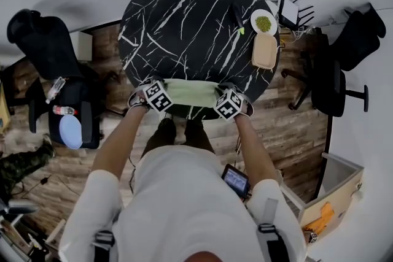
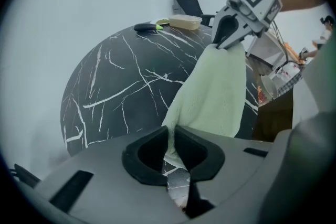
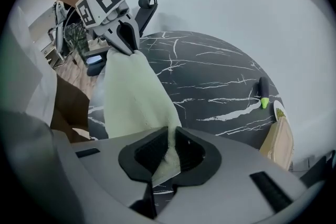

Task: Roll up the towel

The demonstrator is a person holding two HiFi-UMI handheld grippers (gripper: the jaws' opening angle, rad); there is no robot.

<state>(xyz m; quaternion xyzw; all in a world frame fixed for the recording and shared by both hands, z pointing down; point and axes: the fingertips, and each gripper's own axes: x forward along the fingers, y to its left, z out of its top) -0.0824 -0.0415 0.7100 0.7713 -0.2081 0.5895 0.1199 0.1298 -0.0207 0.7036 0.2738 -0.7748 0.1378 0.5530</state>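
Head view: the left gripper (image 1: 155,97) and right gripper (image 1: 230,103) cover the ends of the towel (image 1: 191,94). I cannot identify the green heap on the plate (image 1: 254,16): too small. The lower edge crops the person (image 1: 184,205).

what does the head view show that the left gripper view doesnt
Only the head view: the person's white-shirted torso, both bare forearms, a round blue disc on a black chair at the left, and a small lit screen at the hip.
Only the left gripper view: the left gripper up close, its black jaws shut on a towel corner.
Both: the pale green towel held between the grippers, the right gripper clamping its other corner, the round black marble table and the tan rectangular tray.
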